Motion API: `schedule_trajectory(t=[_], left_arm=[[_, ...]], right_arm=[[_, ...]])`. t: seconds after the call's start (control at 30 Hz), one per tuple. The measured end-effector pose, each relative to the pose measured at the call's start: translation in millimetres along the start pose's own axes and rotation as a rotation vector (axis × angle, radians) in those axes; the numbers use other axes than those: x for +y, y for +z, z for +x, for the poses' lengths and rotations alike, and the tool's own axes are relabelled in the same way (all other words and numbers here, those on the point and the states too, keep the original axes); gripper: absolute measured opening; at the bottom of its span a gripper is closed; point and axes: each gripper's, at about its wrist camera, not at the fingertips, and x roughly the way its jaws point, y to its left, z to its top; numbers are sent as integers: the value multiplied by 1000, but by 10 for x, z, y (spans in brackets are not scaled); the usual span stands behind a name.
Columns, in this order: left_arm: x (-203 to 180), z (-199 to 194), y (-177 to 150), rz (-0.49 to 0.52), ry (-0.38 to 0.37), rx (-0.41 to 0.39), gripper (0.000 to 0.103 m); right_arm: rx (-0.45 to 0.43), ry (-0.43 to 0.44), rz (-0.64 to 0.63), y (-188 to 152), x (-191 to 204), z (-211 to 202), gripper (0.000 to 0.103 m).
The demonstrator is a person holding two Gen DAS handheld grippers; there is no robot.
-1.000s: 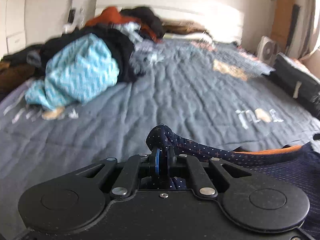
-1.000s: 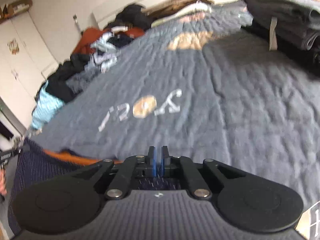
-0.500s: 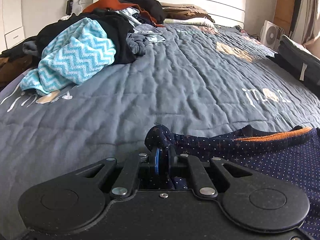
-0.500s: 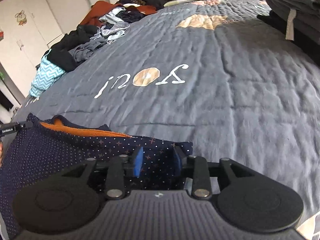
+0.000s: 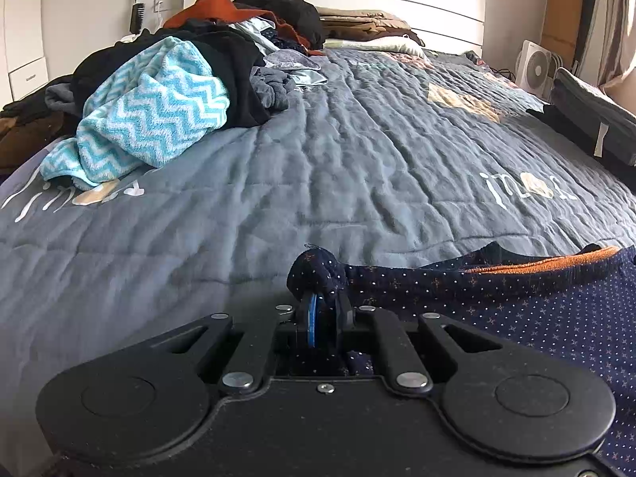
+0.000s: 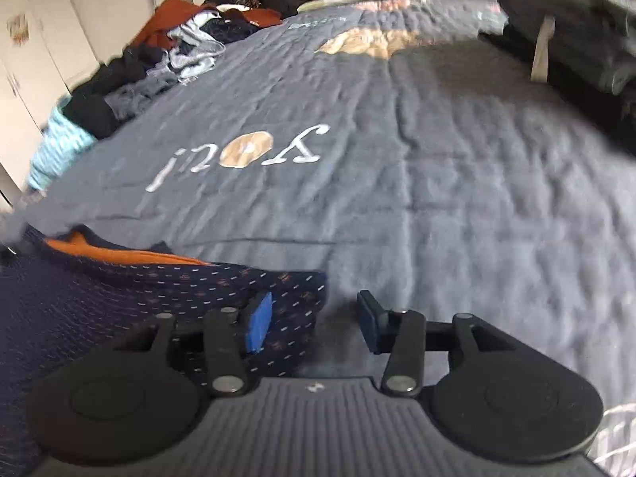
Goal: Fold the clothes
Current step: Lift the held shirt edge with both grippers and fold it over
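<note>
Left wrist view: left hand-held gripper (image 5: 322,310) is pinching a bunched corner of the navy dotted garment (image 5: 536,302), which is lying on the grey quilted bed (image 5: 318,159).

Right wrist view: right hand-held gripper (image 6: 314,322) has just been opening; its jaws are standing spread, garment corner (image 6: 294,290) lying between them, unpressed.

white script reading "you!" upside down, its "o" a tan disc, printed on grey bed quilt (image 6: 397,198).
</note>
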Motion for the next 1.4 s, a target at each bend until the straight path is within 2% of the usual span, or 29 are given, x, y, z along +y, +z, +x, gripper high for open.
schedule_trajectory(t=[0.17, 0.2, 0.3, 0.4, 0.67, 0.73, 0.8, 0.87, 0.93, 1.0, 1.03, 1.13, 1.23, 1.4], left_arm=[[-6, 6, -9, 3, 2, 0, 10], [-2, 6, -8, 1, 1, 1, 10], [9, 6, -15, -3, 0, -4, 10], [11, -20, -16, -2, 1, -22, 8], [106, -442, 270, -34, -24, -213, 7], [109, -367, 329, -33, -17, -188, 7], [89, -177, 350, -25, -4, -119, 9], [24, 88, 293, 8, 36, 0, 16], [-34, 207, 222, 51, 87, 42, 32], [10, 141, 184, 25, 101, 13, 41], [60, 71, 176, 6, 106, 1, 42], [249, -227, 179, -71, 137, -45, 42], [275, -655, 170, -174, 55, -104, 42], [-261, -1106, -97, -224, -173, -112, 42]], right_arm=[[-27, 56, 15, -7, 34, 72, 47], [-32, 61, 26, 1, 43, 83, 44], [-42, 61, 68, 22, 63, 104, 11], [-77, 70, 116, 28, 40, 39, 9], [-238, 117, 132, 237, 137, -320, 8], [-250, 112, 130, 266, 137, -322, 8], [-223, 94, 138, 254, 93, -205, 9], [-172, 55, 145, 191, 49, -15, 11], [-144, 29, 146, 125, -7, 88, 12], [-122, 10, 147, 64, -66, 171, 17], [-128, -11, 147, 78, -77, 137, 23], [-196, -62, 160, 154, -96, -128, 29], [-234, 14, 179, 201, 48, -449, 29], [-211, 186, 62, -13, 915, -762, 32]])
